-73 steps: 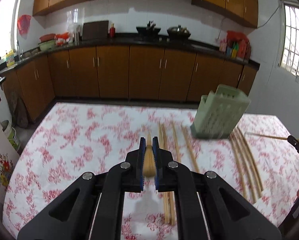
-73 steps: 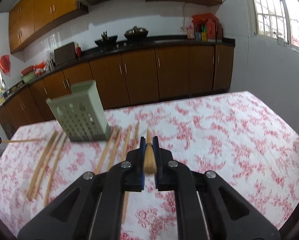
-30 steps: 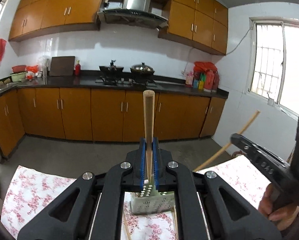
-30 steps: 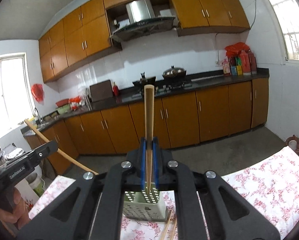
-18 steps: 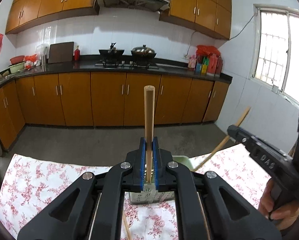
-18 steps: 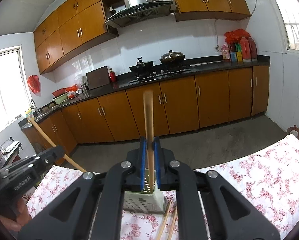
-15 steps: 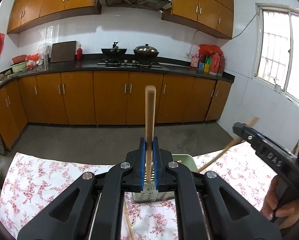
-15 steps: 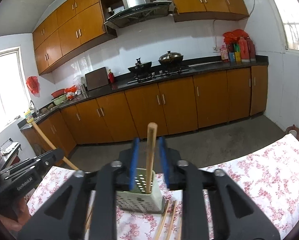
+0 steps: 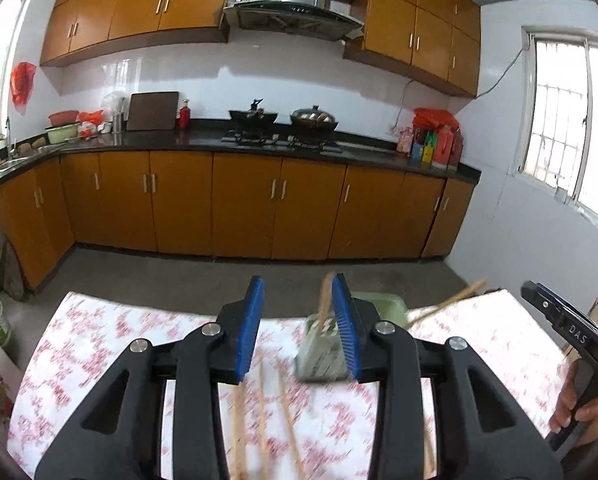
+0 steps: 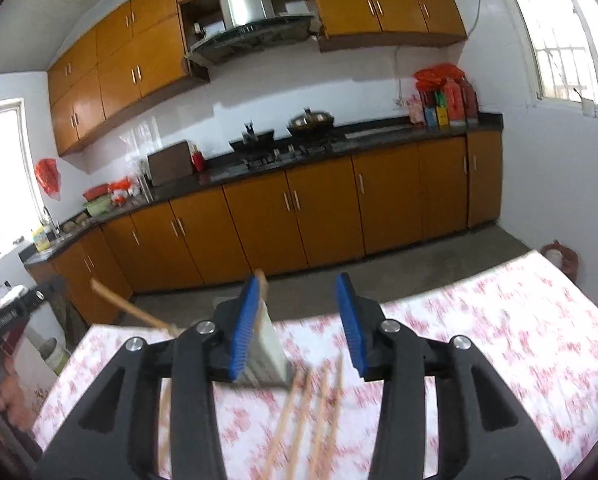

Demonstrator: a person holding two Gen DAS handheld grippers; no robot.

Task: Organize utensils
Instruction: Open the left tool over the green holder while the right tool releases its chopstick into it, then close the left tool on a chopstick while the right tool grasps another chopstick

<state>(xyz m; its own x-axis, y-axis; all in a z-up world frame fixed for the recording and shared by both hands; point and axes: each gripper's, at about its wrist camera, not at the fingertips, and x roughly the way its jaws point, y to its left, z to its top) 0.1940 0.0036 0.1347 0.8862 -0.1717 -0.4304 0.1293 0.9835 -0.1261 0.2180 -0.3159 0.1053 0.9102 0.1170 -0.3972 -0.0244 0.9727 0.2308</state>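
A pale green perforated utensil holder [image 9: 323,352] stands on the floral tablecloth [image 9: 99,340]. Wooden chopsticks stand in it; one [image 9: 325,300] rises beside my left gripper's right pad. My left gripper [image 9: 297,324] is open and empty, just in front of the holder. My right gripper [image 10: 299,324] is open and empty; the holder [image 10: 269,354] shows behind its left finger, with a chopstick [image 10: 133,310] leaning out to the left. Several loose chopsticks [image 9: 259,412] lie on the cloth, also in the right wrist view [image 10: 315,412].
The other hand-held gripper [image 9: 567,332] shows at the right edge of the left wrist view. Beyond the table's far edge are the floor, brown cabinets [image 9: 243,204] and a counter with a stove. A window [image 9: 559,112] is on the right wall.
Both grippers carried a chopstick up over the holder and opened. The chopsticks now stand in the holder. Both views are blurred from motion.
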